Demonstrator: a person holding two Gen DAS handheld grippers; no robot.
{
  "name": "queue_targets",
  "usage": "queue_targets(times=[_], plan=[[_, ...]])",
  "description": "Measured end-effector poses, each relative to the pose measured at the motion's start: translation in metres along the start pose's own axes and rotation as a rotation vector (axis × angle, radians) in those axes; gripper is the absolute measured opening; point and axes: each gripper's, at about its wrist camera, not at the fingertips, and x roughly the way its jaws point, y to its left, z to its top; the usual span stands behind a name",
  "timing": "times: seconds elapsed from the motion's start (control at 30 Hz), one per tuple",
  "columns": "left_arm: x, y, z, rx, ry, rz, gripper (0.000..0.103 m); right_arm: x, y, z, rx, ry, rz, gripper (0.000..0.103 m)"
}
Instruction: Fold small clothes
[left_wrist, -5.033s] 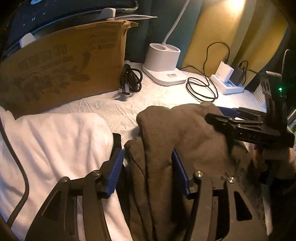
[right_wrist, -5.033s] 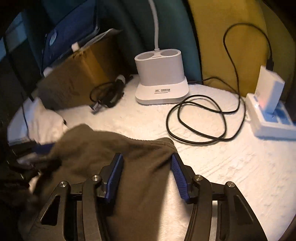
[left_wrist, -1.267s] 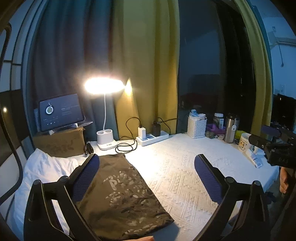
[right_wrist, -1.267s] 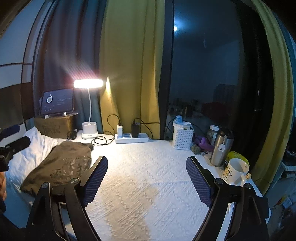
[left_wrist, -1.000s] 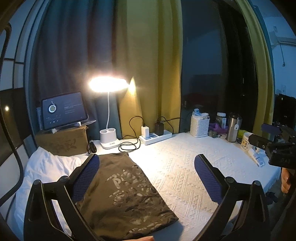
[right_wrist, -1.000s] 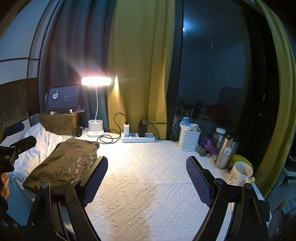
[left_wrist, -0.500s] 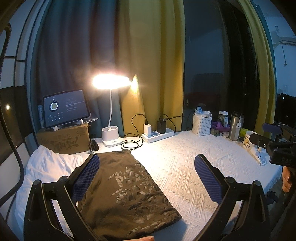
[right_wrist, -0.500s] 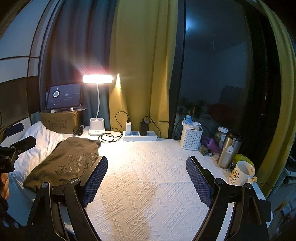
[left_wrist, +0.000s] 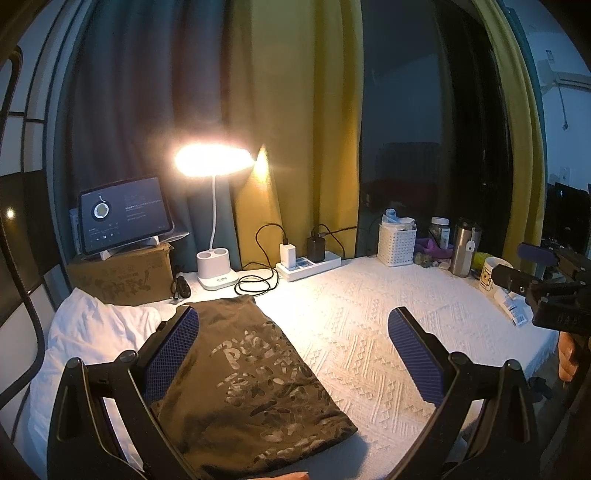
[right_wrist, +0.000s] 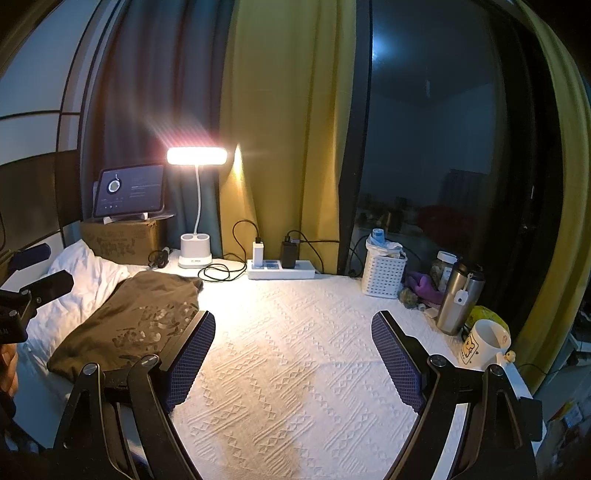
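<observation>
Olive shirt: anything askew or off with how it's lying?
Slightly. The folded olive shirt lies at an angle, partly over the white pillow rather than flat on the bedspread. Both grippers are open and clear of it. Nothing spilled or damaged.

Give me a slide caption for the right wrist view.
Open right gripper above white bedspread; folded olive T-shirt lies left.

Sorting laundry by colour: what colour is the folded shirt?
Olive-brown shirt with a pale print, clearest in the left wrist view.
</observation>
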Motion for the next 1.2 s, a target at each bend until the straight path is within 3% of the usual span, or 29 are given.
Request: queue_targets(times=[1.2], plan=[[0.0015, -0.0027, -0.0027, 0.013, 0.002, 0.007, 0.101, 0.0068, -0.0054, -0.0045, -0.001, 0.022, 0.0, 0.088]])
